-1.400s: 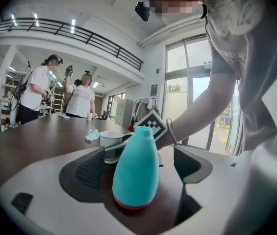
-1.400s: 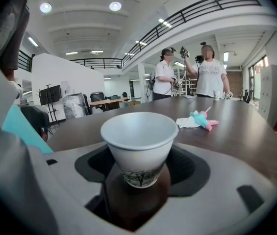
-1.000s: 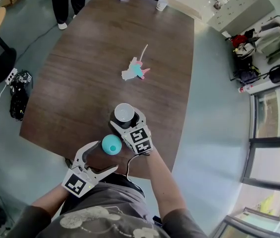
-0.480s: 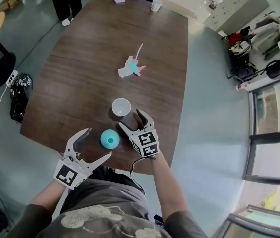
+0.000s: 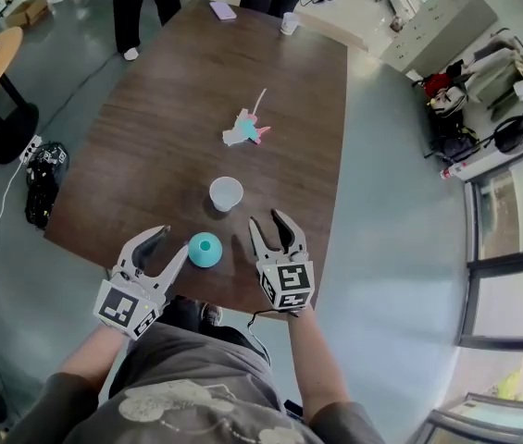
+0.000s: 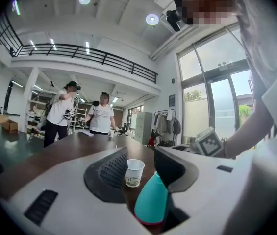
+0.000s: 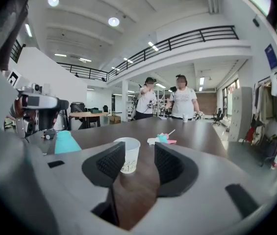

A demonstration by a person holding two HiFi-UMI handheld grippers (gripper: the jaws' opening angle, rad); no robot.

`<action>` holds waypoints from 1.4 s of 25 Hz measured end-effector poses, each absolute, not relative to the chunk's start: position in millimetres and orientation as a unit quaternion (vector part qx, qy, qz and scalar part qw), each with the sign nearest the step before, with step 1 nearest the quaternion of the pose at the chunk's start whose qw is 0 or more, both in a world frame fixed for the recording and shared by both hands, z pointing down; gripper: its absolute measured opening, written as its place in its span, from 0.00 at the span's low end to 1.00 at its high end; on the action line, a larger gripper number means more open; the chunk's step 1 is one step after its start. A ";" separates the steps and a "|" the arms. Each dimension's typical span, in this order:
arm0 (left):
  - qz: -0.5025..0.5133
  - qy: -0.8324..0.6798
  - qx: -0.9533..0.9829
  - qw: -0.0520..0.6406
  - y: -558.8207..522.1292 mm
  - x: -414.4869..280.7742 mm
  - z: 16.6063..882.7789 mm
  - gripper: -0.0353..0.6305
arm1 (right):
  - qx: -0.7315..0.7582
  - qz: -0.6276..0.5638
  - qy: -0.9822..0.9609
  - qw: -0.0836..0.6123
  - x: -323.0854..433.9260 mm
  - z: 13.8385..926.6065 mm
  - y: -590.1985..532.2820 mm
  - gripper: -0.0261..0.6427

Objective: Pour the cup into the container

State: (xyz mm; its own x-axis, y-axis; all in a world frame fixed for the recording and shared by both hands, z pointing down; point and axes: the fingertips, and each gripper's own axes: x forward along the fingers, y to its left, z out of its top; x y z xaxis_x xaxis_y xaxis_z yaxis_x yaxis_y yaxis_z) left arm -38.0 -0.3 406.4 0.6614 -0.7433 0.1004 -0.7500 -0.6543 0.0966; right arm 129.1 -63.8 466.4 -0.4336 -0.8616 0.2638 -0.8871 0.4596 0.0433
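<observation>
Now we pull back; pouring looks done.
Our left gripper [image 5: 168,244] and right gripper [image 5: 270,222] retreat, jaws narrowing yet apart, empty, from white paper cup [image 5: 226,193] and teal domed container [image 5: 205,249].

**No legible writing anywhere**

Nothing can be read. The paper cup [image 7: 127,155] has a faint printed band near its base, too small to make out. A blue sign [image 7: 271,56] on the wall, at two o'clock in the right gripper view, is blurred. The marker cube [image 5: 286,285] shows only black-and-white square patterns.
</observation>
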 end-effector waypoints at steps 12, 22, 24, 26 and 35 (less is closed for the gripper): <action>0.022 -0.480 0.875 0.057 -13.3 -47.4 395.6 0.06 | 0.537 -0.063 -0.837 0.082 111.6 378.2 -28.4 0.03; 0.021 -0.473 0.879 0.063 -12.8 -33.9 381.6 0.06 | 0.512 -0.044 -0.856 0.056 89.6 352.6 4.5 0.02; 0.018 -0.463 0.884 0.064 -12.5 -35.7 377.4 0.06 | 0.514 -0.036 -0.855 0.054 82.4 352.9 8.0 0.02; 0.018 -0.452 0.890 0.064 -11.9 -39.4 373.9 0.06 | 0.525 -0.032 -0.849 0.057 75.6 351.4 10.9 0.02; 0.019 -0.412 0.908 0.068 5.6 -67.3 370.0 0.06 | 0.579 -0.034 -0.813 0.058 45.9 340.0 35.0 0.02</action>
State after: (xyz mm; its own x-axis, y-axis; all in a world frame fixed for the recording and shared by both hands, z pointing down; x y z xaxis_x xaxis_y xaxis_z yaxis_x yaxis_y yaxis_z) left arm -67.3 5.6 370.0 0.6595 -0.7463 0.0901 -0.7514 -0.6508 0.1090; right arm 45.9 35.0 340.0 -0.3235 -0.9447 0.0545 -0.9368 0.3278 0.1225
